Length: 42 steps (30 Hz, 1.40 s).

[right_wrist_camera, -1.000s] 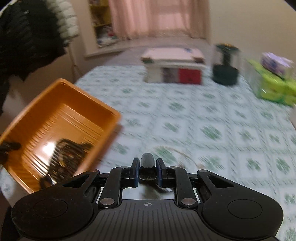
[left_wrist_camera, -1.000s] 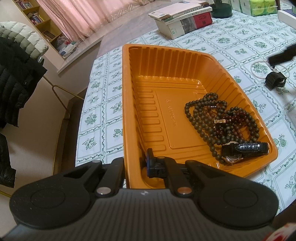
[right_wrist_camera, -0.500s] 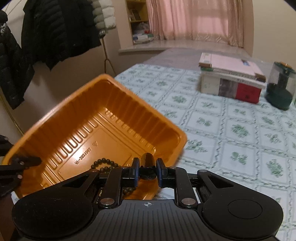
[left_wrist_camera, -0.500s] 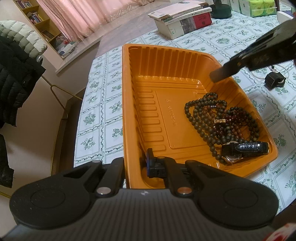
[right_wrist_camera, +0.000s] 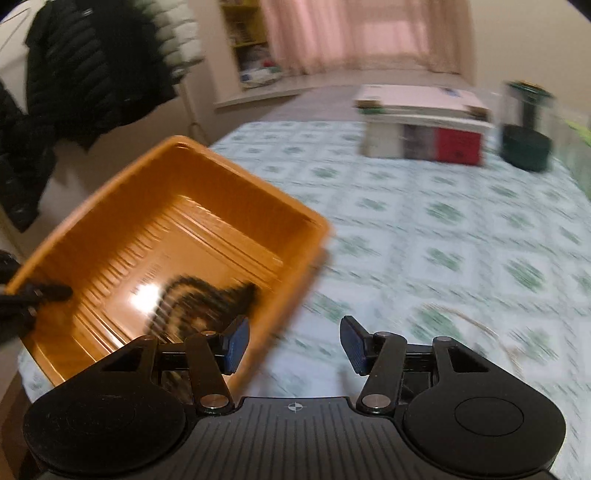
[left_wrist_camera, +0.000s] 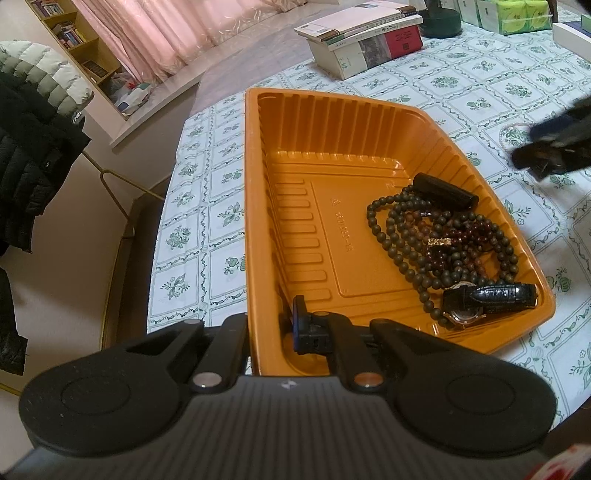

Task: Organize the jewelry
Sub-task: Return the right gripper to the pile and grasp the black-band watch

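An orange plastic tray sits on the patterned tablecloth. In it lie dark bead necklaces, a black-strapped watch and a black cylindrical piece. My left gripper is shut on the tray's near rim. My right gripper is open and empty, just right of the tray, blurred by motion; it shows as a dark shape at the right edge of the left wrist view. A thin pale necklace lies on the cloth ahead of it.
A stack of books and a dark green round container stand at the far side of the table. Green tissue packs are at the far right. Black jackets hang left, beyond the table edge.
My right gripper has opened and dropped the black cylindrical piece into the tray, then swung back to the right over the cloth. The left gripper has kept still on the tray rim.
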### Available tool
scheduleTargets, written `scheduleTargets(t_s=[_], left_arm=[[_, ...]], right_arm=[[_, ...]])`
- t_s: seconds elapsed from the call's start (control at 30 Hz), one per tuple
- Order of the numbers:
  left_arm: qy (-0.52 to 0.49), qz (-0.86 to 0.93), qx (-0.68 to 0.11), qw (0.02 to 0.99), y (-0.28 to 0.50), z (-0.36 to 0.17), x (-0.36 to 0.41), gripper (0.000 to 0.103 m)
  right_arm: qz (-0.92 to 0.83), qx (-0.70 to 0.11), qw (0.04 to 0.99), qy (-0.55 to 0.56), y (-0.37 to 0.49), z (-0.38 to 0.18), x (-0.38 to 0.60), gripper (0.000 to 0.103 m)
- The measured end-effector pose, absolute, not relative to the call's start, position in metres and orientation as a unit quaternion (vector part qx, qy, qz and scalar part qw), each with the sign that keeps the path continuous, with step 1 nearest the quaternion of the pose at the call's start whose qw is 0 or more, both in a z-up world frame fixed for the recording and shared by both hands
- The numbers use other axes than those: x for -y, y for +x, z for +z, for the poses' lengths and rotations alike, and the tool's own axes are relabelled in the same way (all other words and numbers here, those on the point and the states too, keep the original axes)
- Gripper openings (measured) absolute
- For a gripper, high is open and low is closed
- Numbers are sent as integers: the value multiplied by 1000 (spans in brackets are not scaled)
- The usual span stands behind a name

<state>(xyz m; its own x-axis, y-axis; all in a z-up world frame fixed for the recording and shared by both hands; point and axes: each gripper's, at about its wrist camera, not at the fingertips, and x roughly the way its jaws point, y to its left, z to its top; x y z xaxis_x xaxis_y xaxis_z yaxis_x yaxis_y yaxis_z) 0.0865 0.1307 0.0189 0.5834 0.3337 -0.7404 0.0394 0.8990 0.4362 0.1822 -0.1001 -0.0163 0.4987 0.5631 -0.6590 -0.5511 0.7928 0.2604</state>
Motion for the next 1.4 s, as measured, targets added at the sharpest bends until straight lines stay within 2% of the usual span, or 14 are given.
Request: scheduleTargets(t_s=[0.23, 0.47, 0.7, 1.27, 1.33, 1.4], left_arm=[[211, 88, -447, 865, 85, 19, -128, 5], [213, 89, -447, 864, 84, 20, -128, 5], [215, 90, -447, 864, 84, 21, -127, 5], [212, 91, -449, 863, 84, 21, -130, 5], [211, 91, -449, 863, 84, 21, -130, 5], [210, 91, -449, 864, 84, 21, -131, 5]], right_arm=[[226, -404, 885, 39, 154, -37, 184, 55], [185, -424, 885, 57, 131, -56, 219, 55], [189, -409, 892, 27, 134, -50, 211, 55], [241, -340, 896, -152, 173, -60, 140, 54], [244, -336, 895, -165, 176, -62, 134, 48], [246, -332, 893, -177, 177, -64, 130, 35]])
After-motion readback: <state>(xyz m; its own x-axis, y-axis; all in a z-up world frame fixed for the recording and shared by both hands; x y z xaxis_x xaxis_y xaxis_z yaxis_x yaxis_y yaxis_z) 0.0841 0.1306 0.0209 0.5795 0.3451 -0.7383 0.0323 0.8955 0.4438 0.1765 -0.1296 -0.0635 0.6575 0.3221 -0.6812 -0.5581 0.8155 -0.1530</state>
